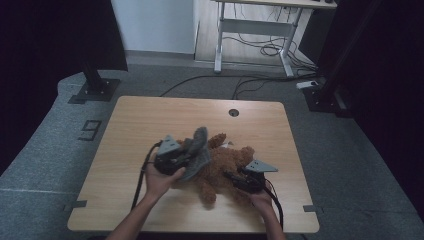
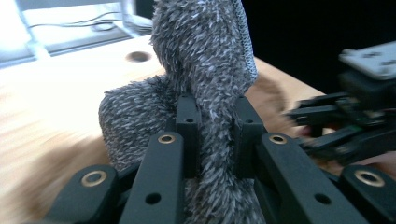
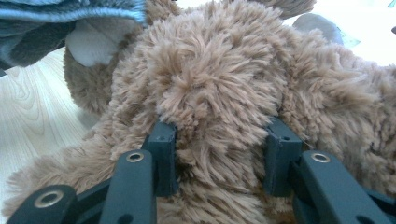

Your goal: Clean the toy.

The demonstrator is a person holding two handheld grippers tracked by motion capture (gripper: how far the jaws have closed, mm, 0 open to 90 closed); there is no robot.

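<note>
A brown plush teddy bear [image 1: 225, 165] lies near the middle of the wooden table [image 1: 135, 125]. A fuzzy grey garment [image 1: 199, 150] rises off the bear's left side. My left gripper [image 1: 182, 161] is shut on a fold of that grey garment [image 2: 205, 79], which stands up between its fingers [image 2: 187, 126]. My right gripper [image 1: 231, 176] is shut on a thick part of the bear [image 3: 219, 93], with brown fur bulging between the two pads [image 3: 163, 154]. In the right gripper view an edge of the grey garment [image 3: 70, 18] hangs at the top left.
A round cable hole [image 1: 233, 112] sits near the table's far edge. Beyond the table stand a black stand base [image 1: 95, 90] at the left and a white desk frame [image 1: 250, 30] with cables on the floor. Dark curtains flank both sides.
</note>
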